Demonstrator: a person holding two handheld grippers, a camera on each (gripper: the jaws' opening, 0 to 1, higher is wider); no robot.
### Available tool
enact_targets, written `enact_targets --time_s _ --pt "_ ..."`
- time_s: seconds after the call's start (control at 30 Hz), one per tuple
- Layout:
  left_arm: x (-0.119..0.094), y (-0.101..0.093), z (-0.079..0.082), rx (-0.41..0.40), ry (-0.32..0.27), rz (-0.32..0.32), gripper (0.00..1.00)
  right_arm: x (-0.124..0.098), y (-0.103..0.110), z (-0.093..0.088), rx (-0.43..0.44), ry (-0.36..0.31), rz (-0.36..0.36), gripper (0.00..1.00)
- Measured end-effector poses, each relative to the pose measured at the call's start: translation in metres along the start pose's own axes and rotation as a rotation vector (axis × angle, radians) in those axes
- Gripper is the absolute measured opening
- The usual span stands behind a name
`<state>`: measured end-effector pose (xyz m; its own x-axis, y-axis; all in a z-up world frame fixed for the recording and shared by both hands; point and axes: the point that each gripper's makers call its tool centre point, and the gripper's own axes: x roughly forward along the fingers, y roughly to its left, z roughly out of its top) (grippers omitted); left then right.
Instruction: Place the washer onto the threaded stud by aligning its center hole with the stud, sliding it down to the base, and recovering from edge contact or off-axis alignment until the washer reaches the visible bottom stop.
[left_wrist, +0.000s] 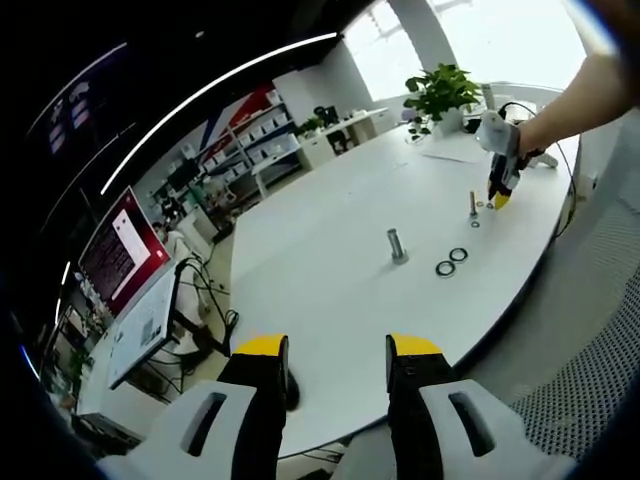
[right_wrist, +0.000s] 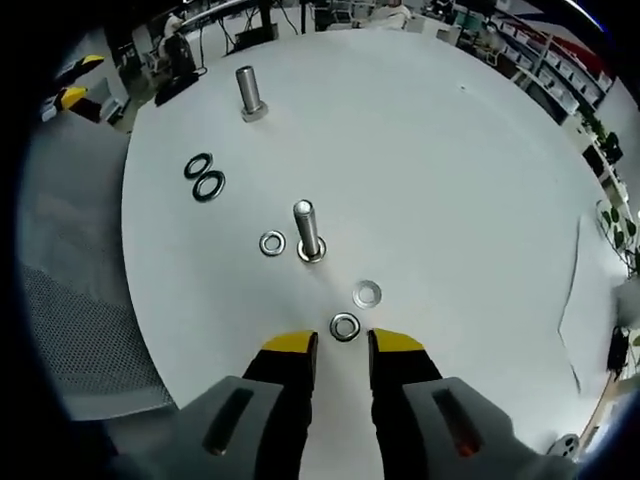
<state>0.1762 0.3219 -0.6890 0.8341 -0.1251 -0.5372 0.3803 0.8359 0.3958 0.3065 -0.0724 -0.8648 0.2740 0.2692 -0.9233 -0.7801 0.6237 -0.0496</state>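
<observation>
steel washer (right_wrist: 345, 326) lies just beyond the right gripper's (right_wrist: 342, 345) parted jaws.

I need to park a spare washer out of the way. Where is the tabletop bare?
Bare: the wide stretch of table right of the near stud and far stud. Crowded: three silver washers ring the near stud by the right gripper; two dark washers sit left.
</observation>
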Motion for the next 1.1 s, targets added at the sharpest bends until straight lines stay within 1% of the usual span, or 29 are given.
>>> enact_targets --time_s 0.03,0.07,0.13,0.2,0.27,0.33,0.37,0.53,0.9,1.03,1.1 --pt "0.0001 0.0001 -0.0001 0.001 0.001 0.000 0.37 0.0014 0.0000 -0.0021 -0.004 0.014 0.000 0.23" --pt "0.0001 0.0000 -0.0002 0.000 0.001 0.000 0.37 0.0015 0.0003 0.0004 0.004 0.001 0.006 0.22" --pt "0.0003 -0.0003 -0.0005 0.001 0.003 -0.001 0.37 0.0017 0.0017 0.0002 -0.003 0.001 0.015 0.22" --pt "0.0004 -0.0004 -0.0007 0.001 0.005 -0.002 0.37 0.0026 0.0044 0.0003 0.015 -0.009 0.040 0.21" --pt "0.0005 -0.0004 -0.0008 0.001 0.005 -0.002 0.37 0.0024 0.0031 0.0005 0.028 -0.011 0.036 0.21" --pt "0.0006 -0.0004 -0.0008 0.001 0.006 -0.003 0.37 0.0024 0.0050 0.0007 0.009 0.002 0.038 0.21" --pt "0.0006 -0.0004 -0.0010 0.002 0.007 -0.002 0.37 0.0024 0.0057 0.0005 -0.023 0.016 0.038 0.21" --pt "0.0009 -0.0006 -0.0013 0.002 0.008 -0.004 0.37 0.0027 0.0055 0.0019 -0.006 0.039 0.037 0.20" --pt "0.0012 -0.0008 -0.0011 0.003 0.008 -0.006 0.37 0.0033 0.0022 0.0023 0.006 0.022 0.027 0.17" --pt "0.0011 -0.0007 -0.0009 0.001 0.007 -0.006 0.37 0.0038 0.0013 0.0008 -0.063 0.014 0.023 0.16" --pt "0.0011 -0.0005 -0.0010 0.002 0.007 -0.005 0.37 0.0038 0.0009 0.0011 -0.029 0.010 0.023 0.16"
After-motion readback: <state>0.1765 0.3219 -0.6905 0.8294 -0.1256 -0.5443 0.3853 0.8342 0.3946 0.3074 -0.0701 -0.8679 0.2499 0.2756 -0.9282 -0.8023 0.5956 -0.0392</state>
